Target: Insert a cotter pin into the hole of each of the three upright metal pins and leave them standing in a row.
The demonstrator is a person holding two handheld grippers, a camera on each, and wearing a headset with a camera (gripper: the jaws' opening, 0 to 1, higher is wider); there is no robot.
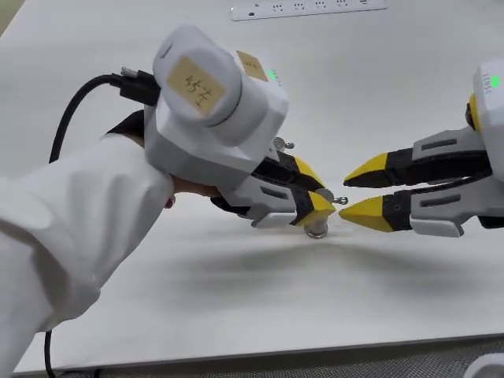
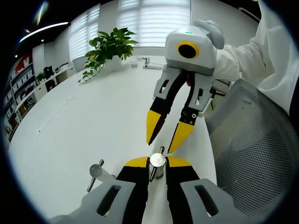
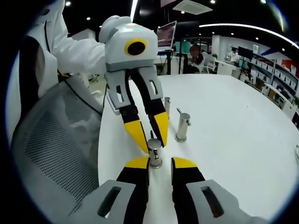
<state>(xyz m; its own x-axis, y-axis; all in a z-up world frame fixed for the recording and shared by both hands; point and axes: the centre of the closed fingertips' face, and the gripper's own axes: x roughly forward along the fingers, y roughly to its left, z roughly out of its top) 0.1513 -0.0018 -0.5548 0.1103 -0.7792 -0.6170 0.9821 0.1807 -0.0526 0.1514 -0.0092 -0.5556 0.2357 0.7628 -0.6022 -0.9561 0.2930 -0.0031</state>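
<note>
A short upright metal pin (image 2: 157, 164) stands on the white table, and my left gripper (image 2: 159, 162) is shut on it just under its head. A thin cotter pin (image 1: 340, 201) sticks out of this pin's side toward my right gripper (image 1: 353, 197). That gripper is open, its yellow tips just short of the cotter pin and holding nothing. In the right gripper view the held pin (image 3: 154, 151) sits just ahead of my right gripper (image 3: 160, 163), with the left gripper (image 3: 152, 135) reaching in from above. A second pin (image 3: 182, 126) with a cotter pin through it and a third pin (image 3: 167, 103) stand behind.
A white power strip (image 1: 307, 8) lies at the table's far edge. The table's front edge (image 1: 315, 346) runs close below the grippers. A grey mesh chair (image 2: 252, 154) stands beside the table, and a potted plant (image 2: 110, 46) sits at its far end.
</note>
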